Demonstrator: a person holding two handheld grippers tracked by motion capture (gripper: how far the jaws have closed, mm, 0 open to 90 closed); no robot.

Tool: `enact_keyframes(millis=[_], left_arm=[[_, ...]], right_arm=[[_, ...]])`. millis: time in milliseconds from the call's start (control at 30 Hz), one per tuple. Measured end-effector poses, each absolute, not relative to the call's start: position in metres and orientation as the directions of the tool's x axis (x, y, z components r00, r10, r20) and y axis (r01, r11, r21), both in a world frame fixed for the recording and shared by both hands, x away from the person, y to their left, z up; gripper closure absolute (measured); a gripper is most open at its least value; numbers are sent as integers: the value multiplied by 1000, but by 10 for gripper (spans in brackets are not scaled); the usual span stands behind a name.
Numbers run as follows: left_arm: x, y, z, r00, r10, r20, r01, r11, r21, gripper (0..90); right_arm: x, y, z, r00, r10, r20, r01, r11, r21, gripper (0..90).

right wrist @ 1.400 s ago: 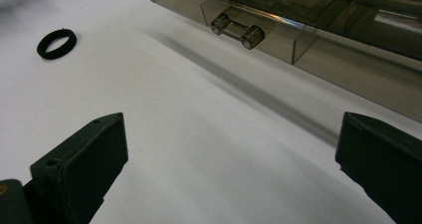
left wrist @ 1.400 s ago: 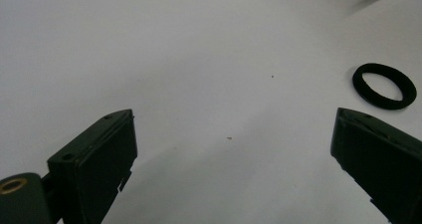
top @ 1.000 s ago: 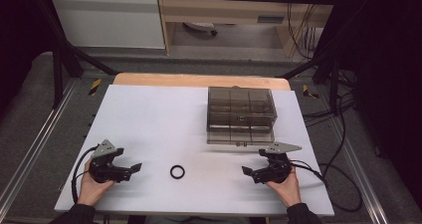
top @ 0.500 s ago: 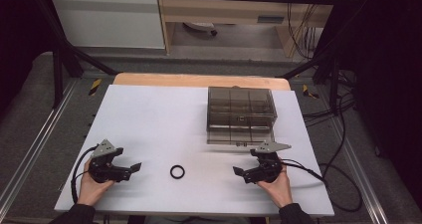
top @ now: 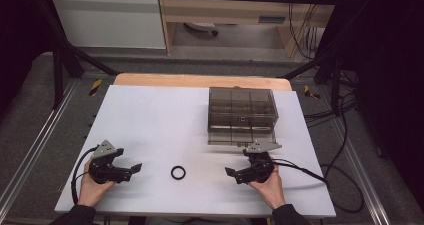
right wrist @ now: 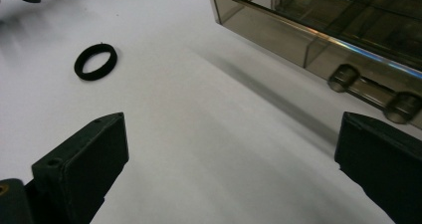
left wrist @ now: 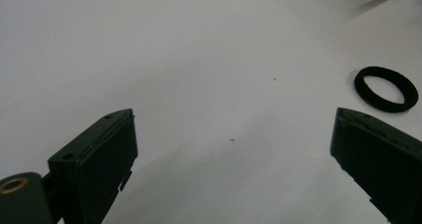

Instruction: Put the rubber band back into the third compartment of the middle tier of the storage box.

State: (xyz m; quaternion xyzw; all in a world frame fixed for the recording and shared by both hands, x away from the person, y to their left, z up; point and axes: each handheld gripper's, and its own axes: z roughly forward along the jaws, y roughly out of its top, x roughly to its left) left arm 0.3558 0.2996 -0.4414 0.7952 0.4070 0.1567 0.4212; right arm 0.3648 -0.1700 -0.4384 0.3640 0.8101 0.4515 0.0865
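Nearby, smoky compartment box (top: 242, 116) beyond black ring (top: 178, 173), both grippers apart.

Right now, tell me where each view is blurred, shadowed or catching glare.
High view: even light, soft focus, the small black rubber ring still readable on the white table. Left gripper view: far top edge blurred, a soft shadow between the open jaws. Right gripper view: a bright glint along the smoky clear plastic compartment box, which casts a dark shadow band.
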Motion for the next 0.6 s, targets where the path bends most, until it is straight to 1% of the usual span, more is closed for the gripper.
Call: enact_keyframes(millis=[600], left_arm=[[356,299,-441,619,780,-94,516,-314,797,44]], right_arm=[[367,-142,-441,-745,639,193,509,357,783,11]])
